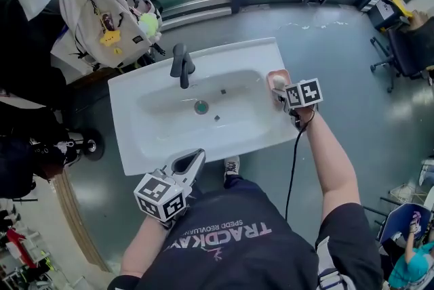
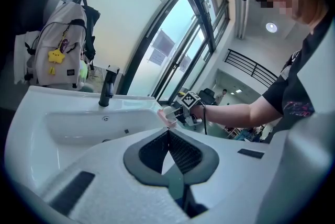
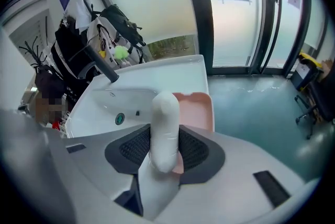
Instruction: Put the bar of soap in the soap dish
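Right claw point(image 3: 166, 147) clamps the soap point(image 3: 165, 108) over the pink dish point(image 3: 198, 110), release pending; left claw point(image 2: 168, 136) closed, empty.

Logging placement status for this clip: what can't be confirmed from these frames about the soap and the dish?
- Whether the soap touches the soap dish: in the right gripper view, the soap and the right gripper cover the dish's near part.
- Head view: the marker cube covers part of the dish, so the gap is unclear there too.
- Left gripper view: soap and dish are too small to judge.
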A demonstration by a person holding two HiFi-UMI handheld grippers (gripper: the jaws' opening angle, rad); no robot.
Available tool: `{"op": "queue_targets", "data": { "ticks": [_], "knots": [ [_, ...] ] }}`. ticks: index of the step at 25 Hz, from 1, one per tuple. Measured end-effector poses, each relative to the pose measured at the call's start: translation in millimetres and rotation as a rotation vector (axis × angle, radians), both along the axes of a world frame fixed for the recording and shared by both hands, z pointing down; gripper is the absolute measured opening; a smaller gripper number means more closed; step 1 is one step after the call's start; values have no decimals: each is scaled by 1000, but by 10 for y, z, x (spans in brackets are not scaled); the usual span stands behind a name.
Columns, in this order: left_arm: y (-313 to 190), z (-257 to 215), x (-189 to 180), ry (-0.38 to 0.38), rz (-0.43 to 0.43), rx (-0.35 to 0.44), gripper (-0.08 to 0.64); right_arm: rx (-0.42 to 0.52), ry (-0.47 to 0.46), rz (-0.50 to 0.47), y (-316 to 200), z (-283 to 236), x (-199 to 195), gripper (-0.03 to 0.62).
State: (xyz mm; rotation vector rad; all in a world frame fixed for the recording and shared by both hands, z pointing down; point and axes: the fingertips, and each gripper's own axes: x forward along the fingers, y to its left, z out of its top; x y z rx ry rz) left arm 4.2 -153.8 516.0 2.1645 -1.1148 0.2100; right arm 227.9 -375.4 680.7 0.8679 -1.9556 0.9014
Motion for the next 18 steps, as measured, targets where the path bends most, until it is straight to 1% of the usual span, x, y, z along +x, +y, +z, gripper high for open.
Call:
{"op": "queue_targets", "data": {
  "ticks": [8, 14, 18],
  "knots": [
    [40, -33, 12, 3, -1, 10, 9, -10, 52, 15, -74, -6, 73, 156],
    [88, -63, 8, 3, 1, 21, 9, 23, 72, 40, -122, -111, 191, 156],
    [93, -94, -6, 7, 6, 32, 9, 72, 67, 74, -154, -243, 251, 155]
  ]
}}
